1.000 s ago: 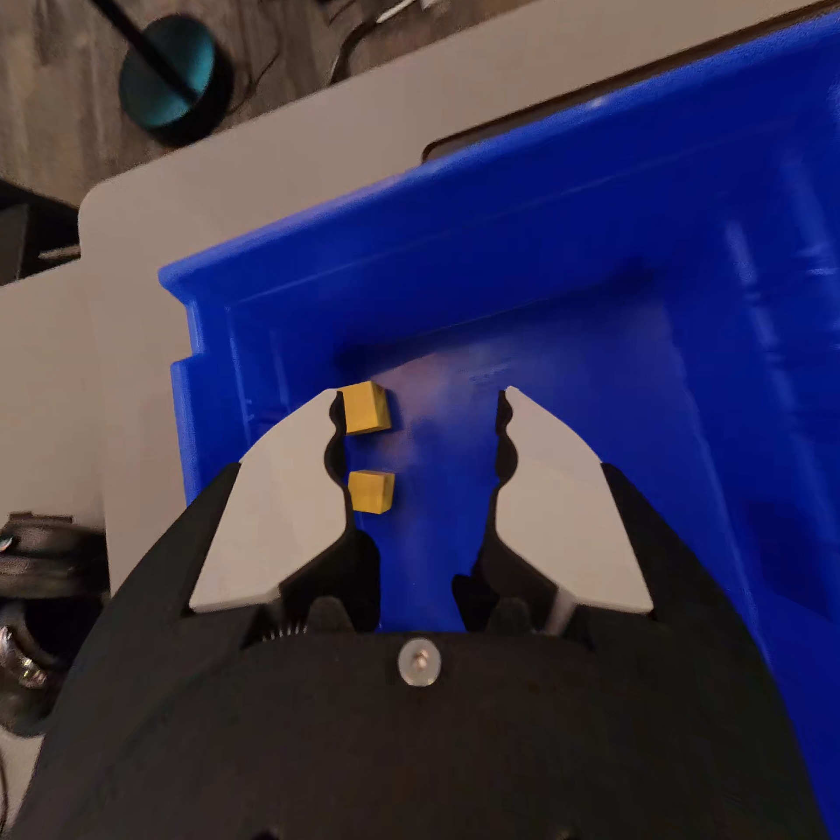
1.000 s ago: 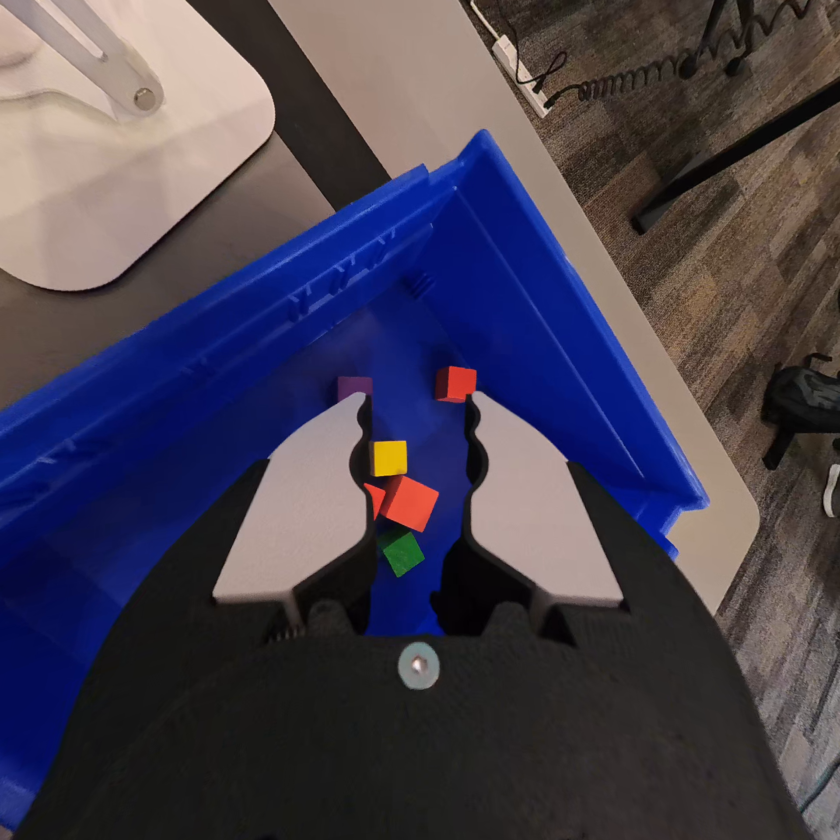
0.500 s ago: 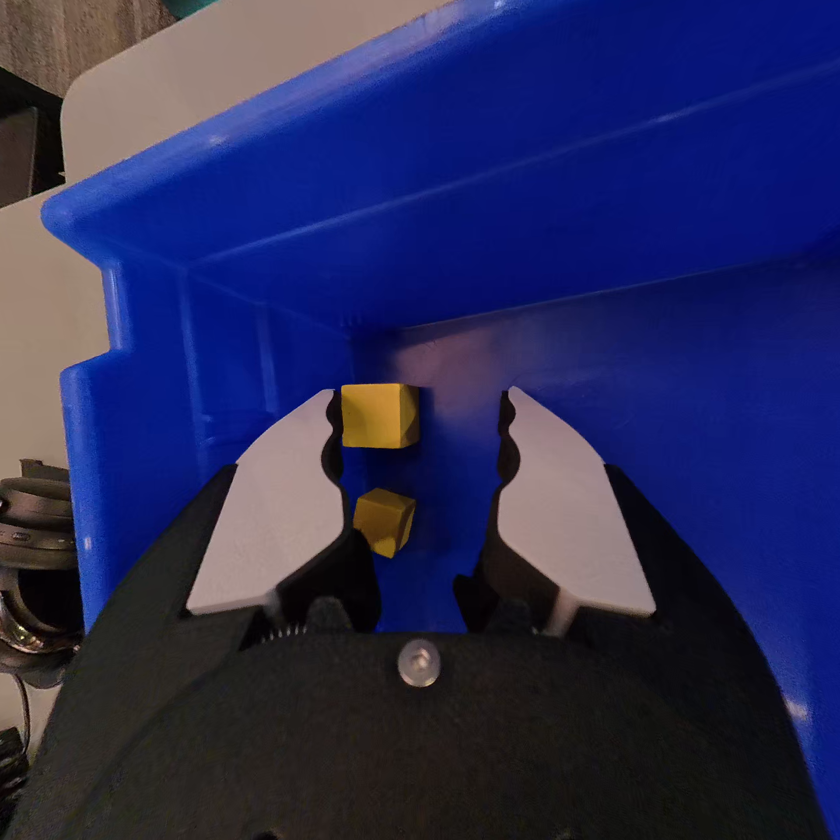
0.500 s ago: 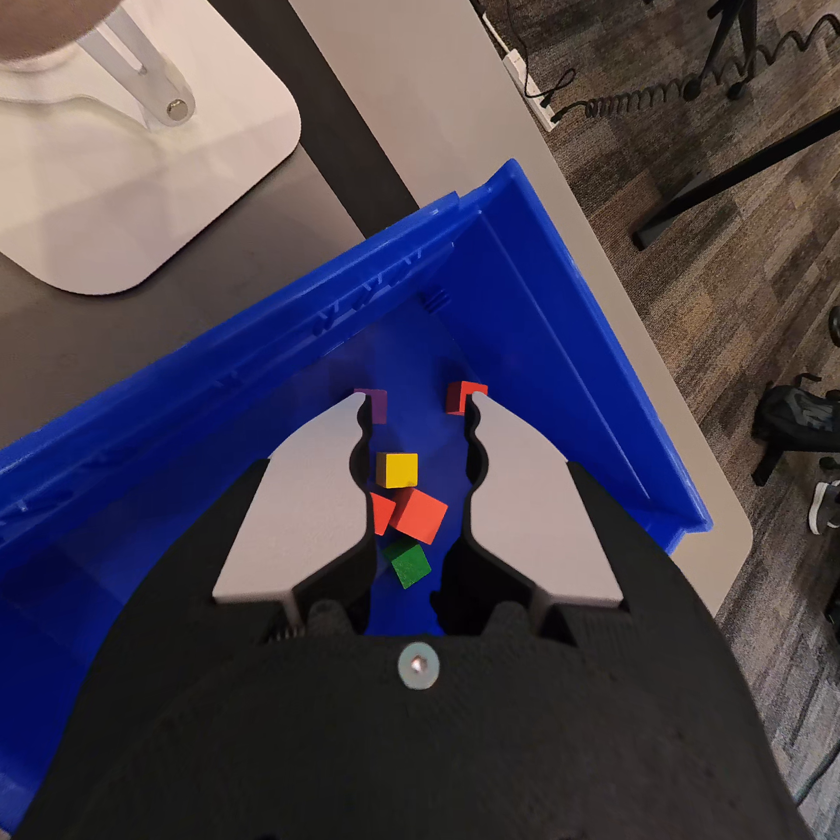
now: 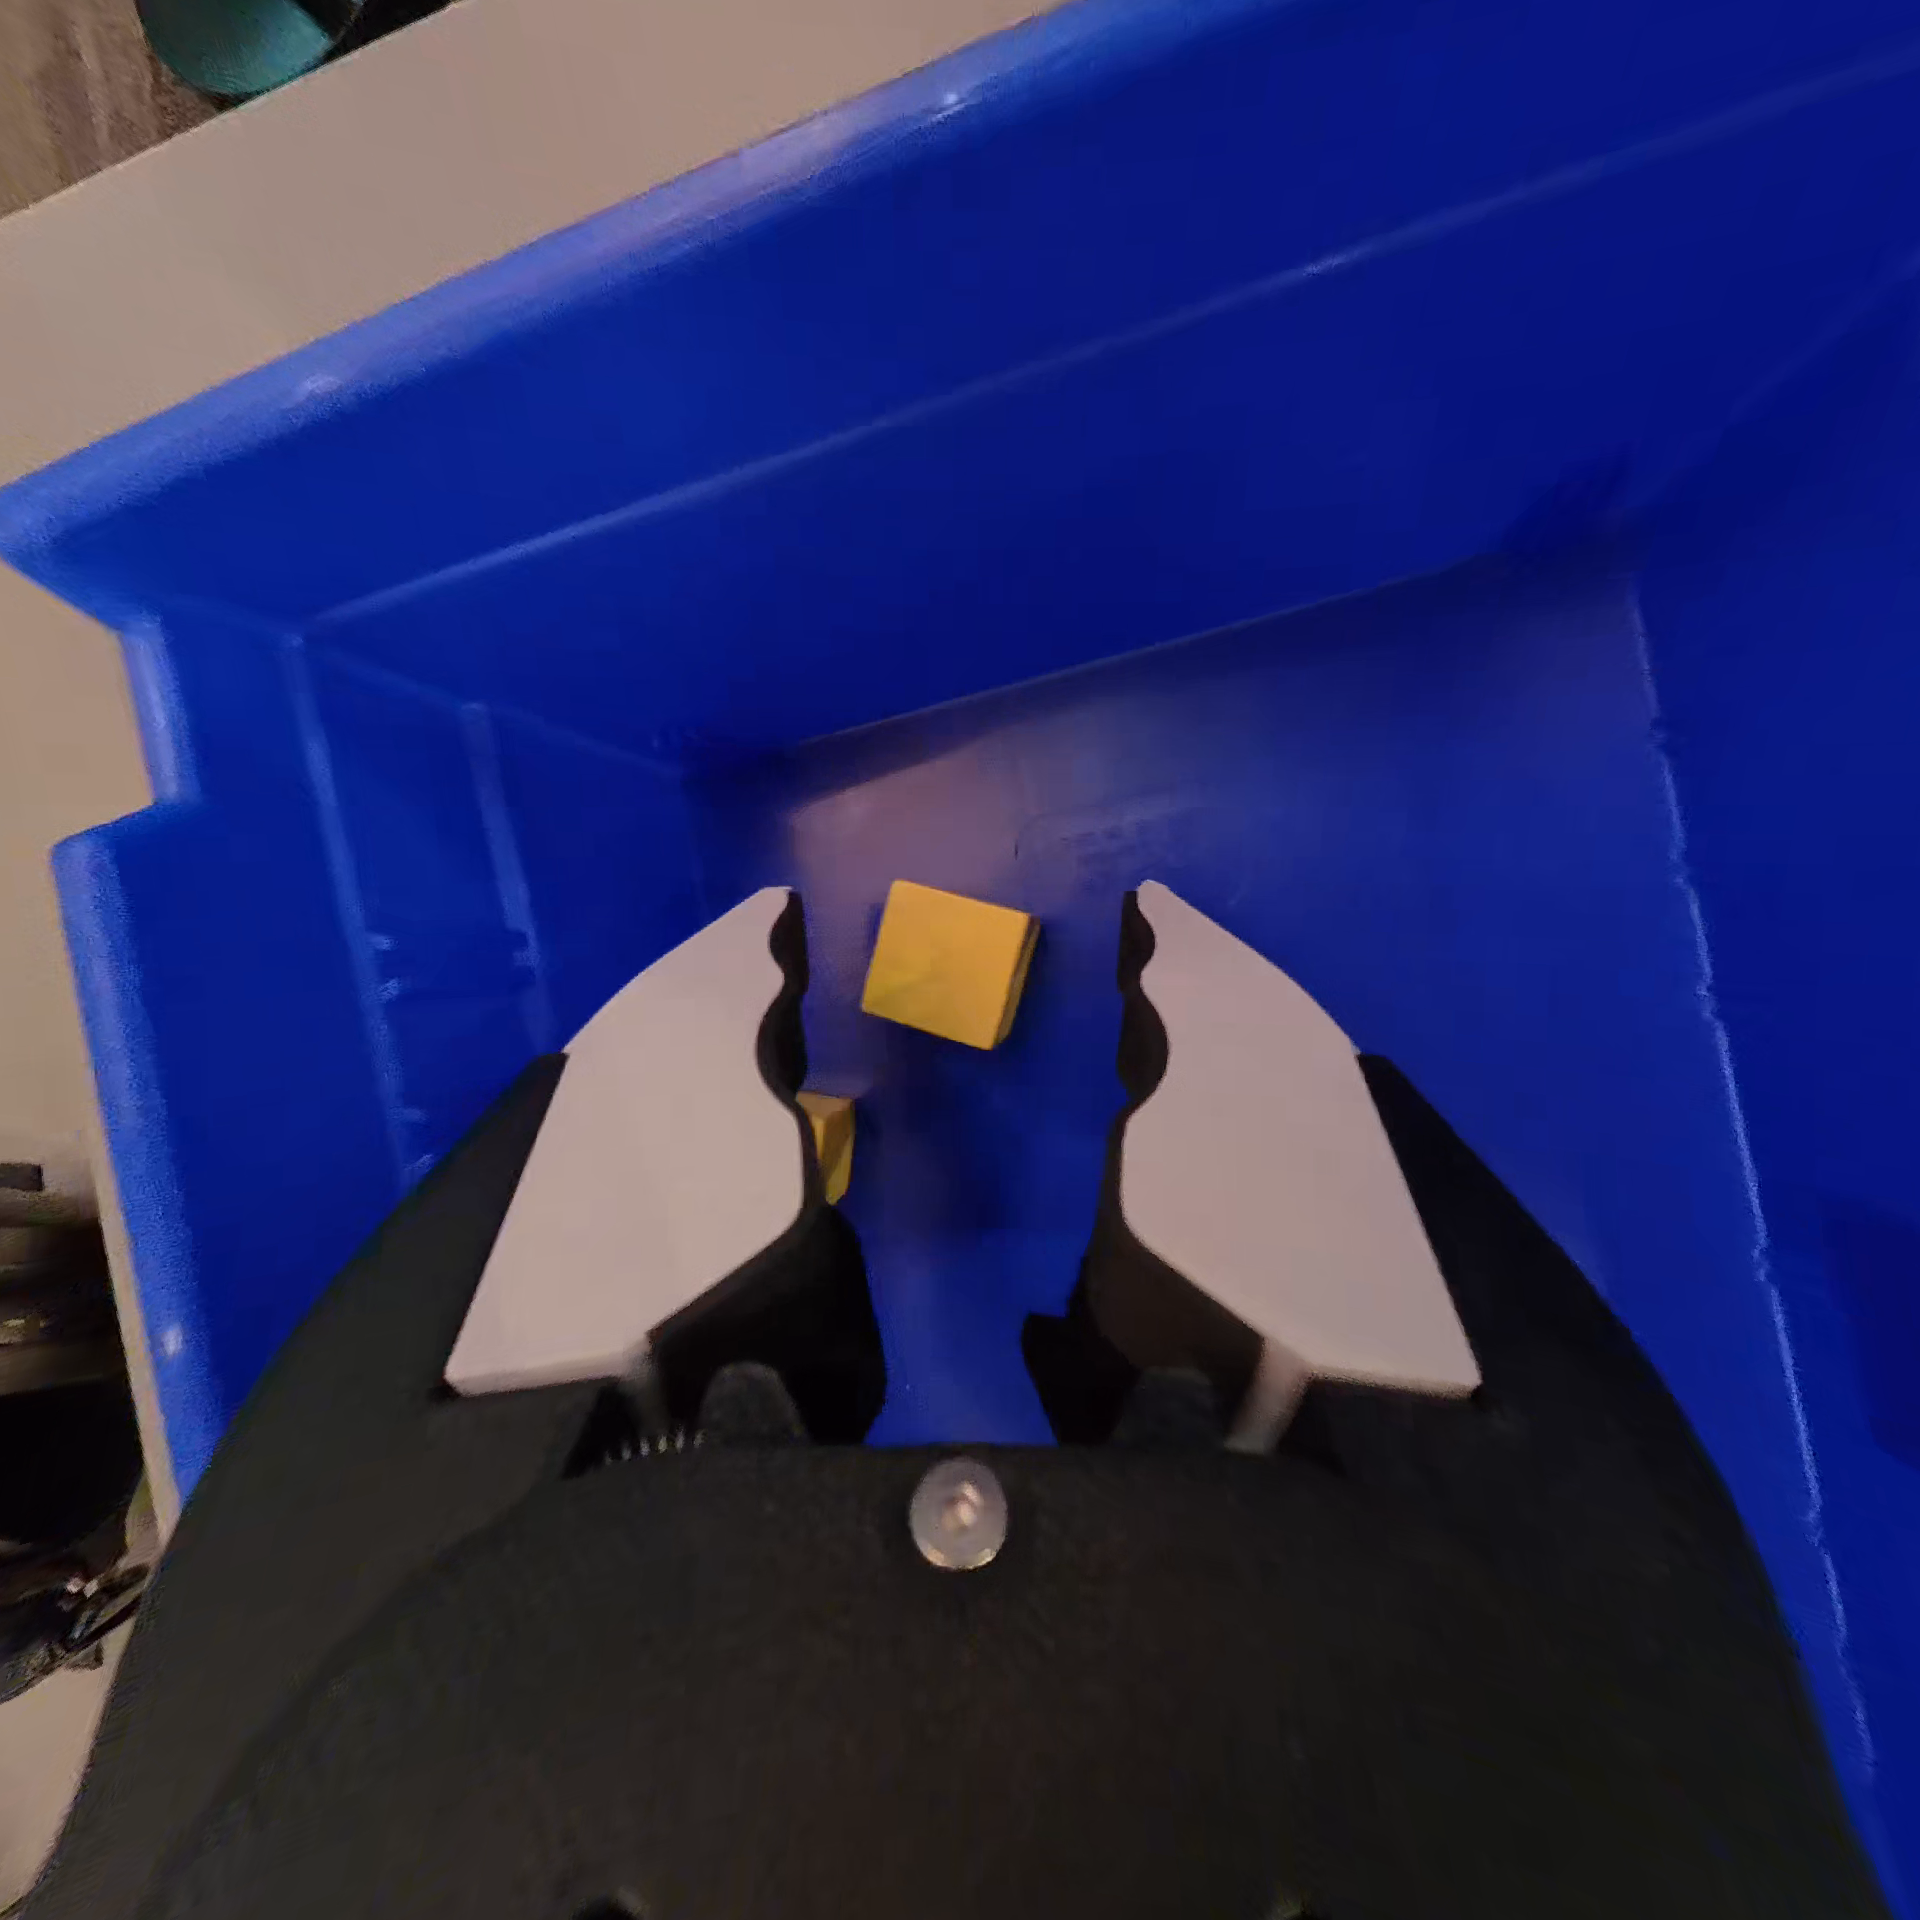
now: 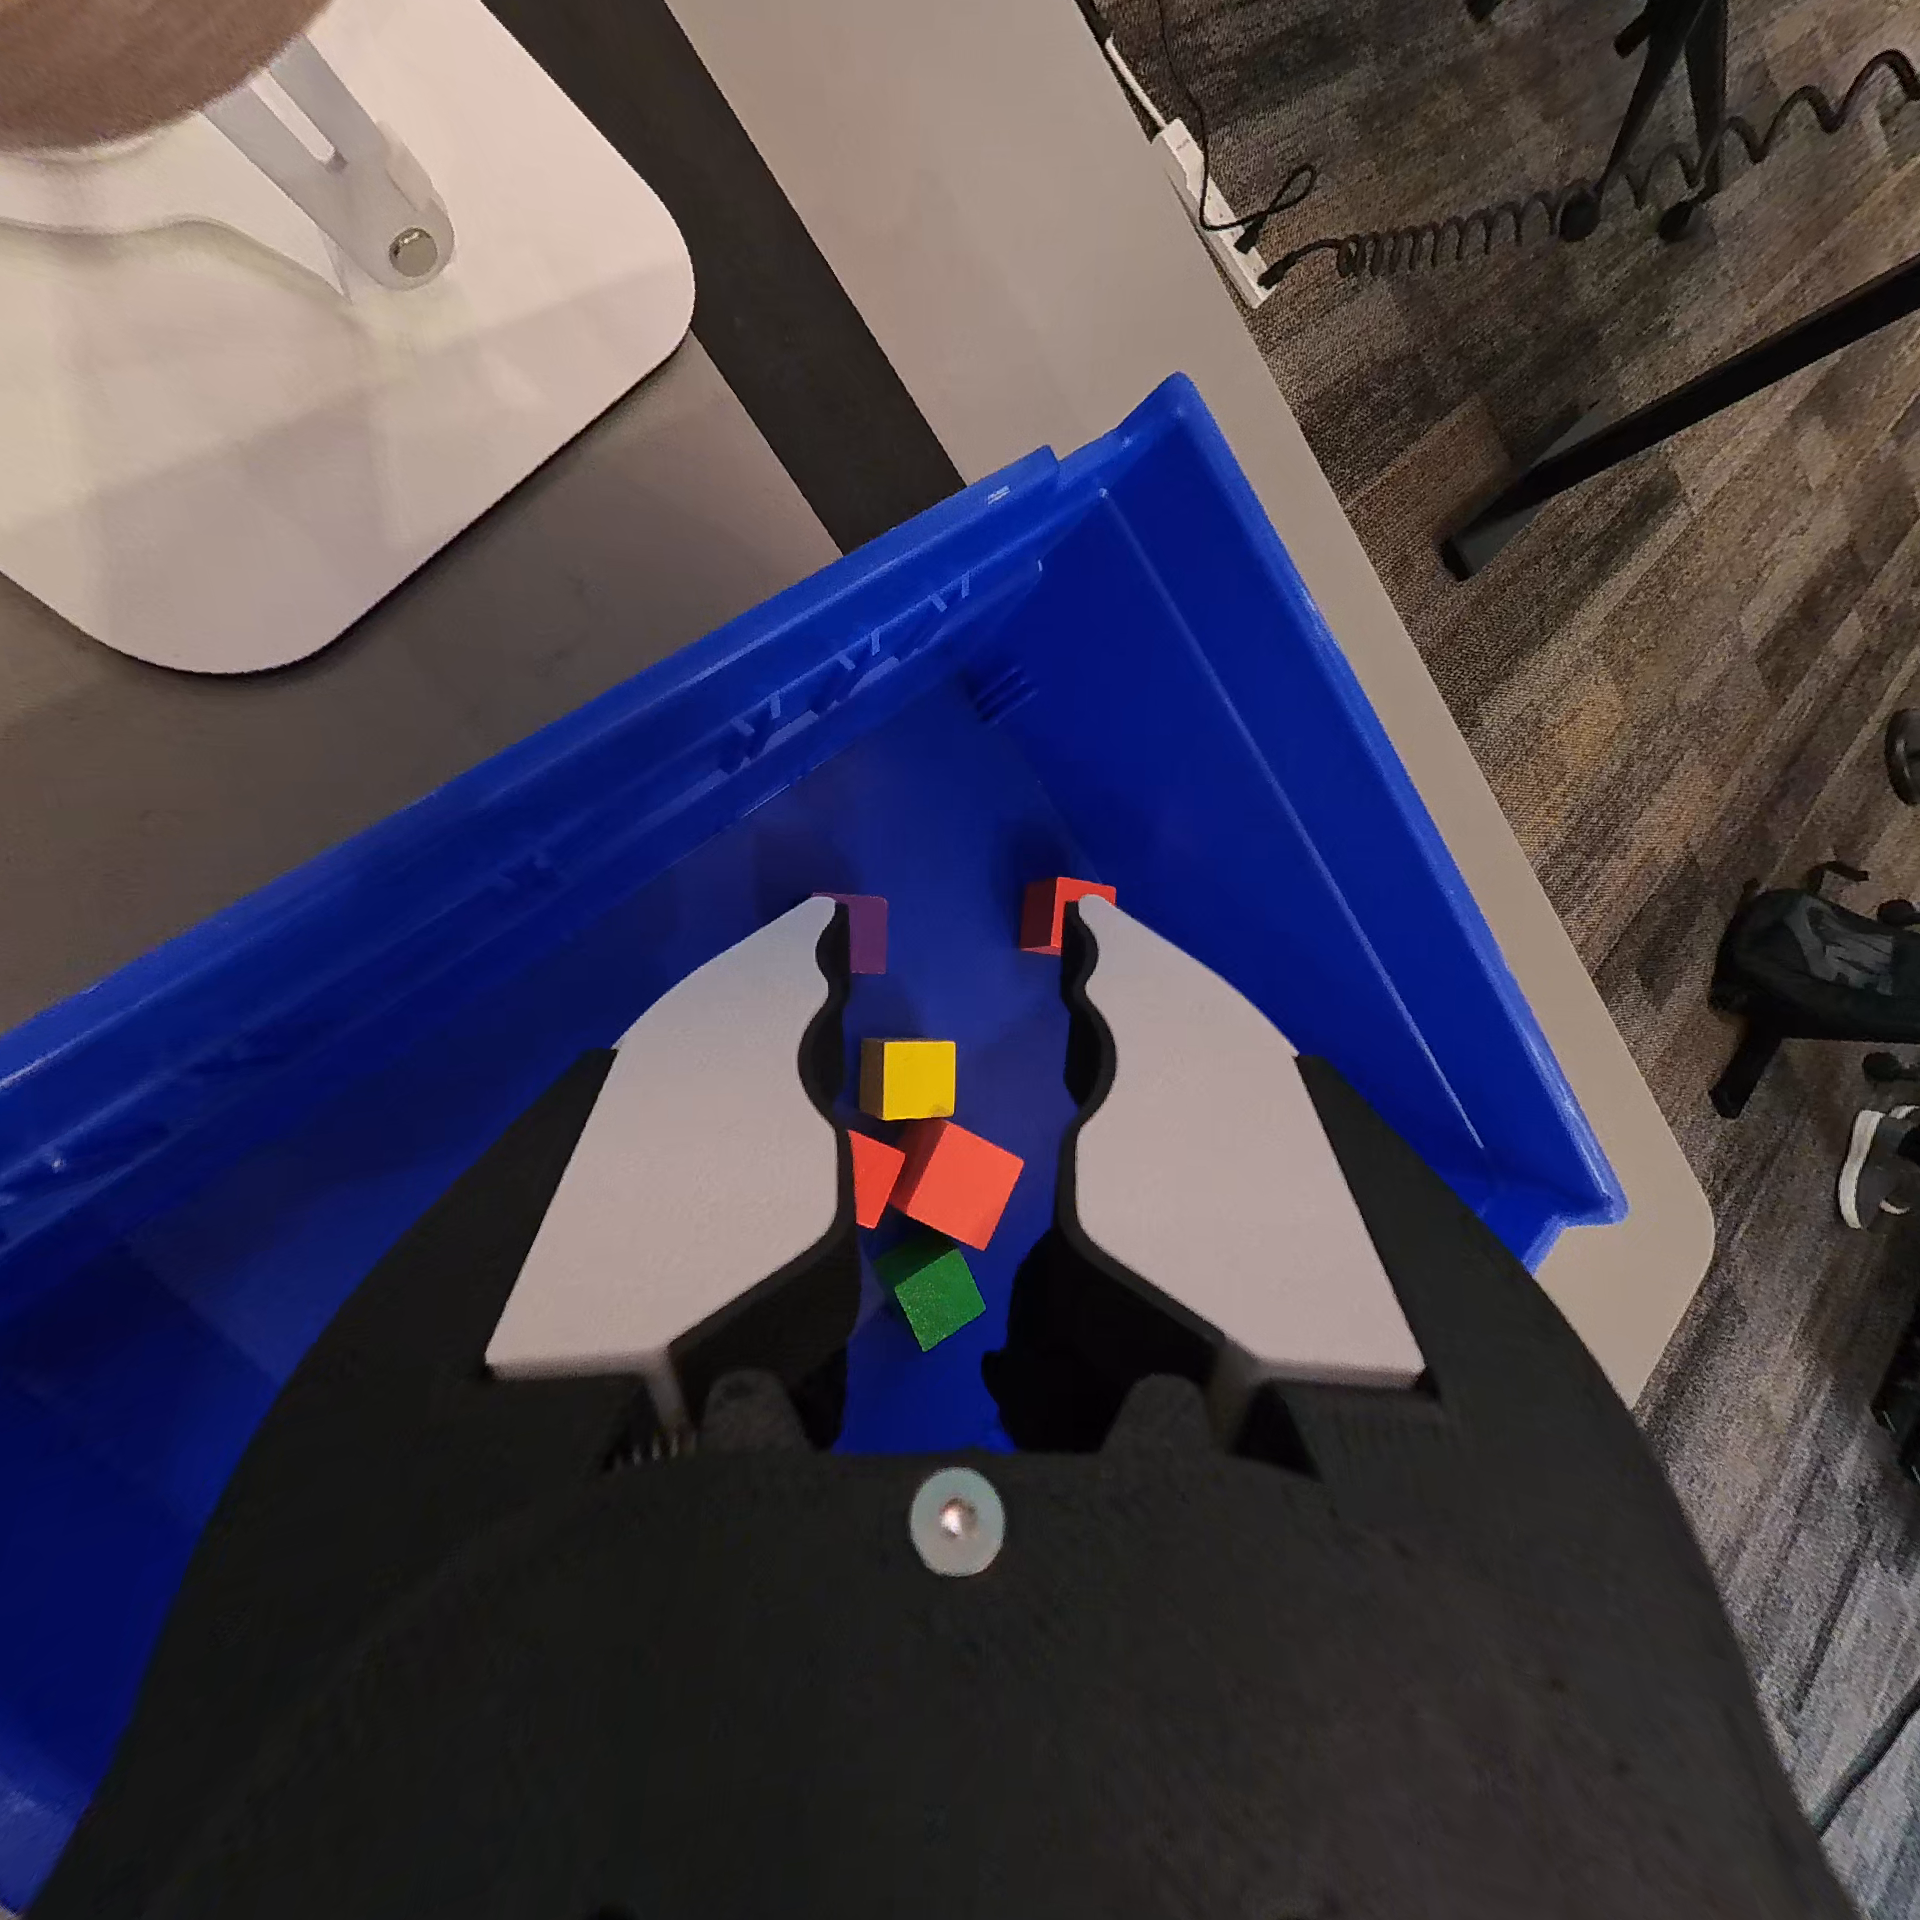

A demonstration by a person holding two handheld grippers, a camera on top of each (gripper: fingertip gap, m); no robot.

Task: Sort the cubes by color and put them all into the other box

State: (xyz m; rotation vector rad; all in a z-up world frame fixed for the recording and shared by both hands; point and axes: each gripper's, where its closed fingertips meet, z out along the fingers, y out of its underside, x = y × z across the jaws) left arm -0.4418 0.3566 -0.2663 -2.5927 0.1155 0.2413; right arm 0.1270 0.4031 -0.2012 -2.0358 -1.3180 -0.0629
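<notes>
Between my left jaws point(image 5: 961, 914) a yellow cube point(image 5: 948, 964) lies tilted on the floor of a blue box point(image 5: 935, 499), near the far wall and the corner; blue floor shows on both sides of it, so my spread left jaws touch nothing and hold nothing. A second yellow cube point(image 5: 834, 1143) peeks out just beside my left finger point(image 5: 665, 1091), mostly hidden behind it. My right jaws point(image 6: 956, 914) hang over the other blue box point(image 6: 1299, 831), spread as well and with nothing in them. Seen through their gap, another yellow cube point(image 6: 907, 1078) rests on that box's floor, with a large orange-red cube point(image 6: 961, 1184) touching its near side, a smaller orange-red cube point(image 6: 871, 1179) against my left finger's edge, and a green cube point(image 6: 932, 1294) just below those. A purple cube point(image 6: 865, 932) sits by the tip of one finger and a red cube point(image 6: 1049, 914) by the tip of the other, both partly covered. Both boxes rest on a pale surface point(image 6: 1039, 260); beyond it in the right view a white stand base point(image 6: 312, 364) sits on a dark surface, and patterned carpet point(image 6: 1662, 623) lies past the edge.
</notes>
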